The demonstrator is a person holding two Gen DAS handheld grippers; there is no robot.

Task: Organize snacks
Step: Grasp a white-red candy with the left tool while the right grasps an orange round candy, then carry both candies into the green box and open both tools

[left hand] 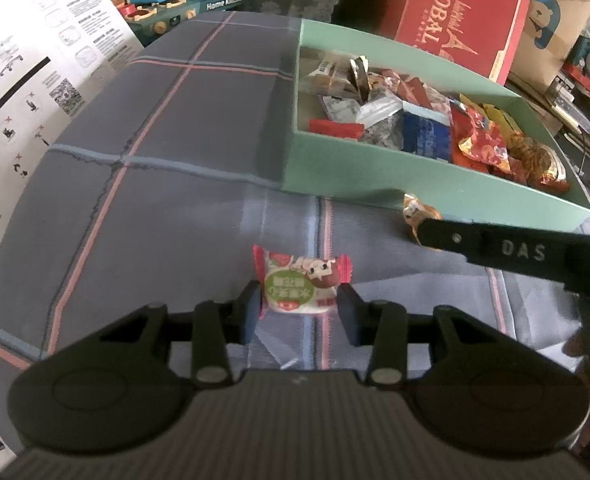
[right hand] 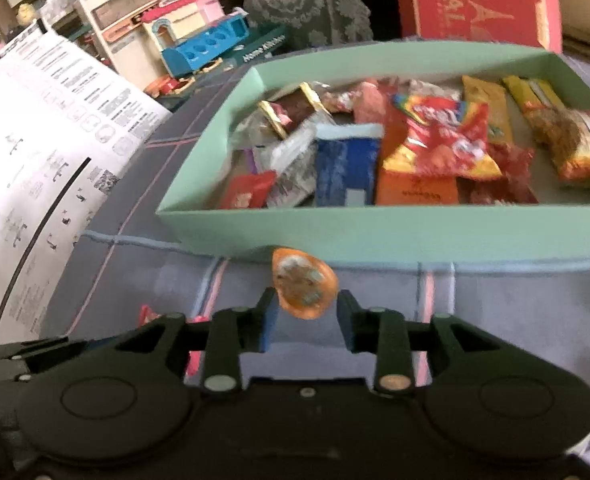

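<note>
Left wrist view: we are closing our left gripper (left hand: pixel 300 307) narrowly around a pink-and-green candy (left hand: pixel 301 283) lying on the plaid worktop (left hand: pixel 135 184). At two o'clock, the green box (left hand: pixel 375 176) is already holding most snacks. Our right gripper (right hand: pixel 306 314) is bracketing an orange candy (right hand: pixel 304 283) below the box, grip unclear. Both candies are still awaiting boxing.
</note>
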